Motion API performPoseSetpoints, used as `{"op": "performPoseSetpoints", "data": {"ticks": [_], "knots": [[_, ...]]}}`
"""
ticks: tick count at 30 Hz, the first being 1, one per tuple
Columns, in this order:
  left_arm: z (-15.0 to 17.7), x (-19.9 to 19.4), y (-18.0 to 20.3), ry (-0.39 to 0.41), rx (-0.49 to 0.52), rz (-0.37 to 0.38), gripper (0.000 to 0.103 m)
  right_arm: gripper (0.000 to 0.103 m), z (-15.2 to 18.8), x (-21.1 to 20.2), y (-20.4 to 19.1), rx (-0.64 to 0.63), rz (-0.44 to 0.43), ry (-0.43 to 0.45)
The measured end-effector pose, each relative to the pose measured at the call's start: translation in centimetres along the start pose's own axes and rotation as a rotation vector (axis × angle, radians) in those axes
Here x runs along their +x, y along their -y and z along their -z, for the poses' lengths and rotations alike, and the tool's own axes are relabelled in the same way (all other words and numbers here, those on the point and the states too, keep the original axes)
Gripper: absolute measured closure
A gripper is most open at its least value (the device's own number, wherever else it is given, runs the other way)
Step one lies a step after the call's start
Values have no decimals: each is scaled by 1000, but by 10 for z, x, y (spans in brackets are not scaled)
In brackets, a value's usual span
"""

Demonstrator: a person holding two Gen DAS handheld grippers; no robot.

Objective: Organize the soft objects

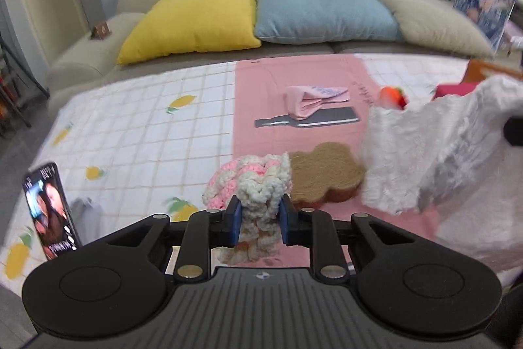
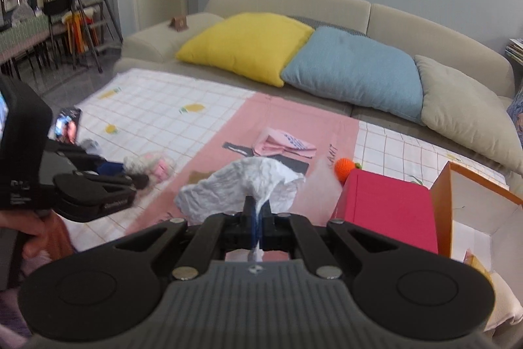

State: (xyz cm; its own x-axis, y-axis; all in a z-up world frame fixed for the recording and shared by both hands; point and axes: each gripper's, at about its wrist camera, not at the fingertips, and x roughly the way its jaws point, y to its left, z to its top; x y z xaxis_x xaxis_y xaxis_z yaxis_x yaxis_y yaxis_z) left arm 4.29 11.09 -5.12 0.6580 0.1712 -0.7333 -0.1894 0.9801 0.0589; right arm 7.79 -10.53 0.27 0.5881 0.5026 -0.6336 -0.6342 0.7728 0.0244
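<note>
The left gripper [image 1: 260,220] is clamped on a chunky pink-and-cream crocheted piece [image 1: 251,185]; the right gripper [image 2: 257,213] pinches a crumpled white fluffy cloth [image 2: 248,182], whose far edge is blurred.

free: checked cloth [image 1: 137,120] bare left of the pink strip [image 1: 261,133] | blocked centre: folded pink cloth [image 1: 310,100] on dark bottle shape, brown mat [image 1: 323,172] near | blocked right: orange ball [image 2: 345,167], pink box [image 2: 389,208], open orange box [image 2: 474,211] | left edge: phone [image 1: 49,211]
</note>
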Motion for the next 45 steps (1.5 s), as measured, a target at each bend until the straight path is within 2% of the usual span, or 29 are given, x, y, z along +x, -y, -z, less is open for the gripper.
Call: {"op": "performPoseSetpoints", "data": {"ticks": [6,8,11,17,23,27,31,32,34,37,39,41,43,45], "knots": [[7,-28,7,4,-26,83,77,103,-4,-45,1,48,-91,70],[10,-33,9,4,-26,102,77,103,-7,-57,-1,41,-93,91],[11,-38,14,10,-13,123,77,103,-7,-57,-3,17,-66,76],[13,-35,23,-4,8,158,77,103,25,5,13,99,-73,-98],[22,-27,31,-52,29,189,77,103,69,71,17,83,10,-334],[27,-16,41,-100,51,234,77,103,91,86,31,115,43,-455],[32,-11,58,-130,92,287,77,95,88,77,47,180,10,-462],[33,-11,61,-133,106,296,77,92,85,71,49,178,5,-459],[36,-11,66,-140,126,308,77,59,79,58,52,160,-17,-449],[38,-8,67,-159,131,315,77,41,72,43,48,81,-27,-428],[39,-6,66,-172,125,324,77,38,70,36,48,23,-18,-420],[39,-5,66,-180,119,331,77,27,70,31,49,-8,-65,-389],[40,-3,69,-186,125,327,77,6,70,35,47,-31,-107,-377],[41,-2,71,-191,133,317,77,6,72,46,40,-68,-147,-373]]}}
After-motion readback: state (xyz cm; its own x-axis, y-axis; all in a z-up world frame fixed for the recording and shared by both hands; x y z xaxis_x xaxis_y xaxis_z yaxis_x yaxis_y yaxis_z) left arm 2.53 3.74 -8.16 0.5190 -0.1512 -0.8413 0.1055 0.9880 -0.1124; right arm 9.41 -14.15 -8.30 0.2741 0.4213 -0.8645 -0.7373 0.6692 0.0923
